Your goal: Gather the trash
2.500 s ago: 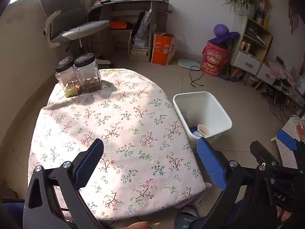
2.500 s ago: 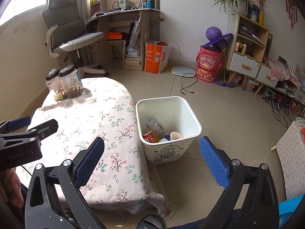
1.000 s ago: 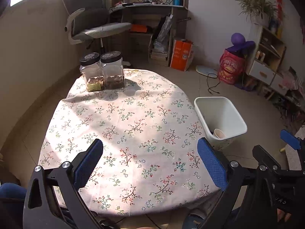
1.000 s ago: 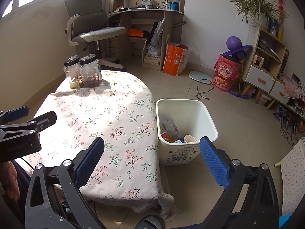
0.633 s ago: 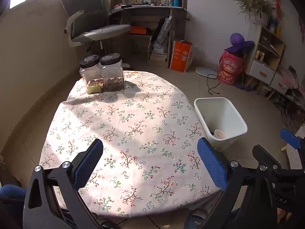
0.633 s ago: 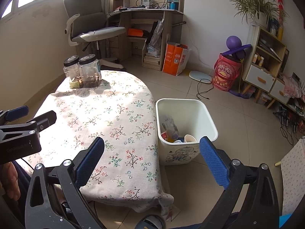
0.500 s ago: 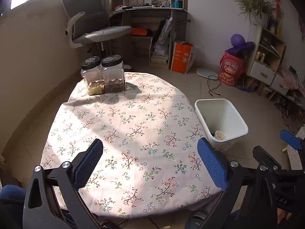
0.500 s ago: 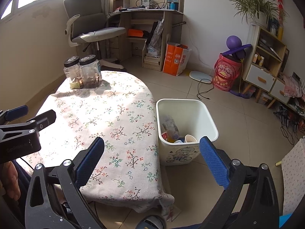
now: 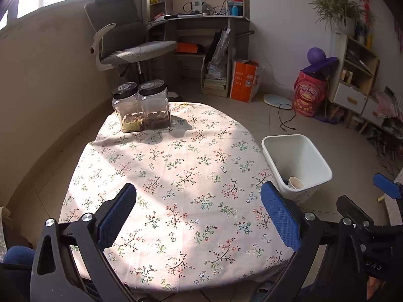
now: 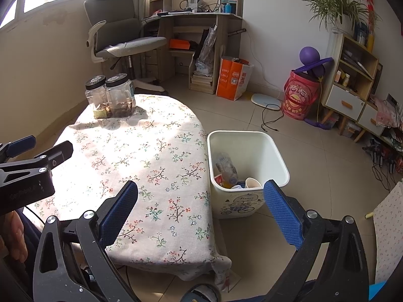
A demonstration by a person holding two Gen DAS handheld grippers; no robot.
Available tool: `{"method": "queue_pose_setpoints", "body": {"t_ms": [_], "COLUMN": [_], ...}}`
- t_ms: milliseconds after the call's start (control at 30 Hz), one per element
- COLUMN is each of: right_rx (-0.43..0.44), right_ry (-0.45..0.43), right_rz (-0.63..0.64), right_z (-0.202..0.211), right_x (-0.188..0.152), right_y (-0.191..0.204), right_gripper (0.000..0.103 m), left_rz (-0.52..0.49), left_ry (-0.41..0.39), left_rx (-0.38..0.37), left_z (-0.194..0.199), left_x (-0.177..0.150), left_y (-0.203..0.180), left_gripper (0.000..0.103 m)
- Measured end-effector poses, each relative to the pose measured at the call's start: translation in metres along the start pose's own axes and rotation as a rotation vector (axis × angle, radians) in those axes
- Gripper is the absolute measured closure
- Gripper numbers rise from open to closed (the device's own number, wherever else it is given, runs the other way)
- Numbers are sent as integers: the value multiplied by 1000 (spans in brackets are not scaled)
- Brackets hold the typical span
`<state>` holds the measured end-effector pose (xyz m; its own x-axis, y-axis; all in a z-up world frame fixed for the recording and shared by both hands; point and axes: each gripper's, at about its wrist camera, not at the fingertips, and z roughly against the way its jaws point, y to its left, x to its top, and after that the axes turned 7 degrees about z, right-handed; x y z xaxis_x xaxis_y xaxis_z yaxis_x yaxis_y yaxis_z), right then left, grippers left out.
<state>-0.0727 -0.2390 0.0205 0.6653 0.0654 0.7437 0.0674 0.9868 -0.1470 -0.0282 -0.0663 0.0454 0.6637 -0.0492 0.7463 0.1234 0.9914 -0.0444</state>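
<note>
A white trash bin (image 10: 277,156) stands on the floor right of the table; it also shows in the left wrist view (image 9: 325,166). Inside lie a clear plastic bottle (image 10: 226,167), a paper cup (image 10: 253,183) and other scraps. My left gripper (image 9: 199,214) is open and empty above the near edge of the floral tablecloth (image 9: 176,171). My right gripper (image 10: 200,207) is open and empty, held over the table's right edge and the bin. The left gripper also shows at the left of the right wrist view (image 10: 37,158).
Two black-lidded clear jars (image 9: 141,105) stand at the table's far edge. An office chair (image 9: 126,42) and a desk (image 9: 201,35) stand behind. An orange bag (image 10: 233,75), a red bucket (image 10: 301,98), a cable (image 10: 270,118) and shelves (image 10: 352,80) sit on the floor to the right.
Both grippers have drawn back and up a little, so more of the table and bin shows. Both stay open and empty.
</note>
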Motion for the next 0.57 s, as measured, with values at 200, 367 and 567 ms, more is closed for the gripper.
{"method": "queue_pose_setpoints", "body": {"t_ms": [200, 367, 567], "right_rx": [0, 0, -2], "right_ry": [-1, -1, 2], "right_rz": [1, -1, 1], "right_z": [1, 1, 0], "right_x": [0, 0, -1], "right_y": [0, 0, 1], "right_gripper": [7, 7, 7], "left_rz": [-4, -3, -6], "left_ry": [-7, -8, -7], "left_rx": [2, 4, 3], "left_z": [1, 0, 1], "left_x": [-1, -1, -2], "left_y": [0, -1, -2], "left_gripper": [7, 7, 7]}}
